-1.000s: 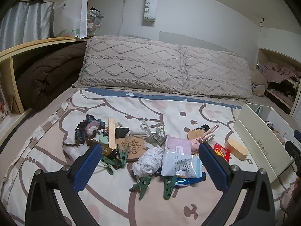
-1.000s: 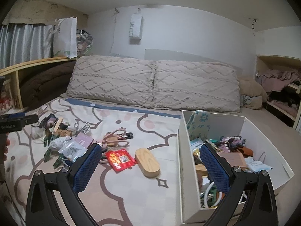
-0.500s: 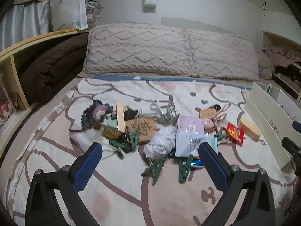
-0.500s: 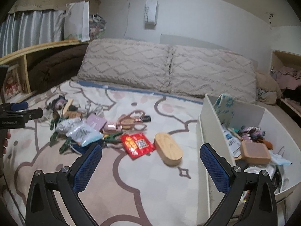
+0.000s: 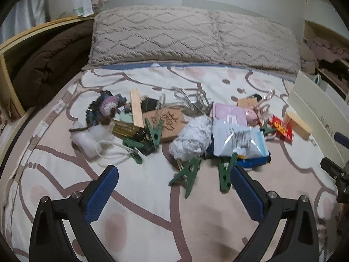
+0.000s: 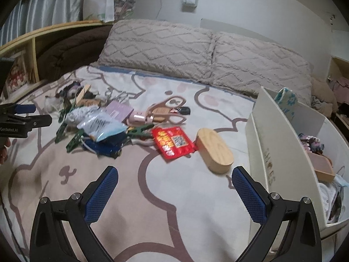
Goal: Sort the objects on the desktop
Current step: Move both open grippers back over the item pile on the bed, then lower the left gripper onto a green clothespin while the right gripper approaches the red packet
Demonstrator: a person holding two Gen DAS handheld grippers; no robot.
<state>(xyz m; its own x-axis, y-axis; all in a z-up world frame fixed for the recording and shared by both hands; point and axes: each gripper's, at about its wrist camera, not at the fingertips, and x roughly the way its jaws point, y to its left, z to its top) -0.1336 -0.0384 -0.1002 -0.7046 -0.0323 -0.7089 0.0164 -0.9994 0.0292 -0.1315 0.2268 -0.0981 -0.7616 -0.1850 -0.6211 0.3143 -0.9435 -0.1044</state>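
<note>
Two green clothespins (image 5: 205, 173) seemingly just beyond left hand-held gripper (image 5: 174, 182).

Matte black claw frames, each with two angled arms tipped by blue textured pads (image 5: 102, 193) and fastened with round silver screws (image 5: 76, 194). Same build on the right claw (image 6: 174, 193). Seen at far left from the right wrist: left claw (image 6: 24, 114) in black, white "GenRobot.AI" lettering (image 6: 8, 129) along its side.
</note>
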